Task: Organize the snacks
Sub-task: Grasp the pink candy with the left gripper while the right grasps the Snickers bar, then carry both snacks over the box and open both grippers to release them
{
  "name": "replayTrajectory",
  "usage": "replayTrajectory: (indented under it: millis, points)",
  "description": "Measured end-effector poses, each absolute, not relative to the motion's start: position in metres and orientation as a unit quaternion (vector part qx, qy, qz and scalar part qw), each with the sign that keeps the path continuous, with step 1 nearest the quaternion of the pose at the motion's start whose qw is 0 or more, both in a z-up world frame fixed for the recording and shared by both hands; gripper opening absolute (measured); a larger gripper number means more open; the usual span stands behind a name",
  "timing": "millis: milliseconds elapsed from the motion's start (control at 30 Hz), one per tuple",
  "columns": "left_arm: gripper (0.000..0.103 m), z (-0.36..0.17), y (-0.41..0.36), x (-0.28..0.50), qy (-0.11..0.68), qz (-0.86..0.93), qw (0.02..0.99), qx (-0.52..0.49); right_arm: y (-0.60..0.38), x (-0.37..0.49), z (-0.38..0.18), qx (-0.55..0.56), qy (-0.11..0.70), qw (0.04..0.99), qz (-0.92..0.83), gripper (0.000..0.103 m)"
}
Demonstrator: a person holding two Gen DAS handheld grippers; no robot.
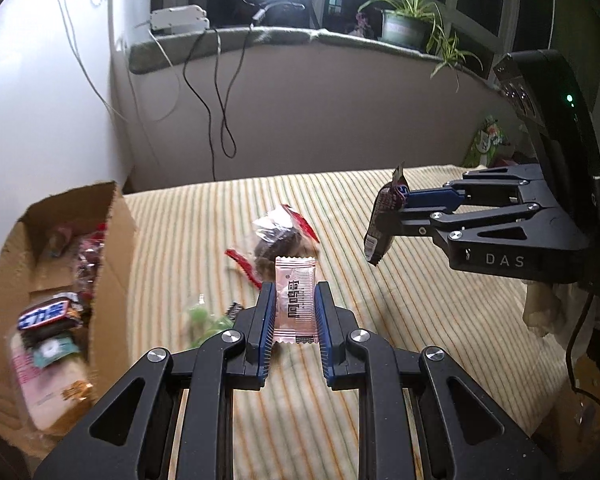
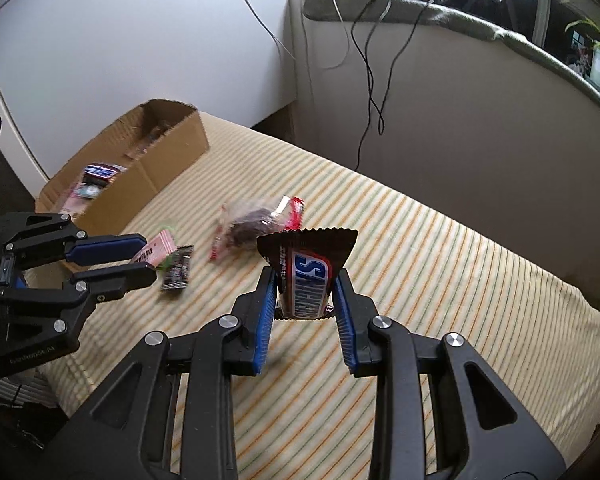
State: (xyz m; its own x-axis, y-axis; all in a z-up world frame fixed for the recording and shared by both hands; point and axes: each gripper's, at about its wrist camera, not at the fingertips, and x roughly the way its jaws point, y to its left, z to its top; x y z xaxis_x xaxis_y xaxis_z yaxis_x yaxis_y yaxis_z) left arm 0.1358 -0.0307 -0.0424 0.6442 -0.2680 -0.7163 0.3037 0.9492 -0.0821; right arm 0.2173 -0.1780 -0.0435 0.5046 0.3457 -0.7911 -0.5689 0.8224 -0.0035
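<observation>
Above the striped cloth (image 2: pixel 420 280) that covers the surface I am working over, I have both tools lifted clear, each with a snack. My left tool (image 1: pixel 296 308) is pinching a pale pink sachet (image 1: pixel 295 300) with dark printed characters; it stands upright between the blue pads, its crimped top edge poking above the fingertips. From the right wrist camera the same sachet shows edge-on at the left tool's tips. My right tool (image 2: pixel 306 292) is clamped on a small Snickers bar (image 2: pixel 307 280), held upright with the logo facing the lens and the serrated wrapper end fanned out on top. Seen from the left wrist camera, that bar hangs tilted from the right tool's fingertips, well off the cloth.

Down on the cloth lie a clear packet with red ends (image 1: pixel 282 232) holding something dark, a small dark wrapped sweet (image 2: pixel 177 268) and a blurred green wrapper (image 1: pixel 204 320) near it. The cardboard box (image 2: pixel 148 176) sits open at the left edge of the cloth, against the white wall, already holding several snacks, among them another Snickers bar (image 1: pixel 44 314). A potted plant (image 1: pixel 408 24) stands on the window ledge behind.
</observation>
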Motion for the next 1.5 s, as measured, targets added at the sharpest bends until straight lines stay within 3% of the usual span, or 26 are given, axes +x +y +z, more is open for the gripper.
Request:
replayTrajectory:
  millis: [700, 1500]
  points:
    - [0.018, -0.013, 0.041, 0.104, 0.354, -0.099, 0.930, -0.009, -0.093, 0.189, -0.013, -0.155, 0.383, 0.850, 0.327, 0.029]
    - [0.018, -0.017, 0.142, 0.094, 0.353, -0.010, 0.934, -0.047, 0.021, 0.187, -0.021, -0.182, 0.376, 0.815, 0.400, 0.029]
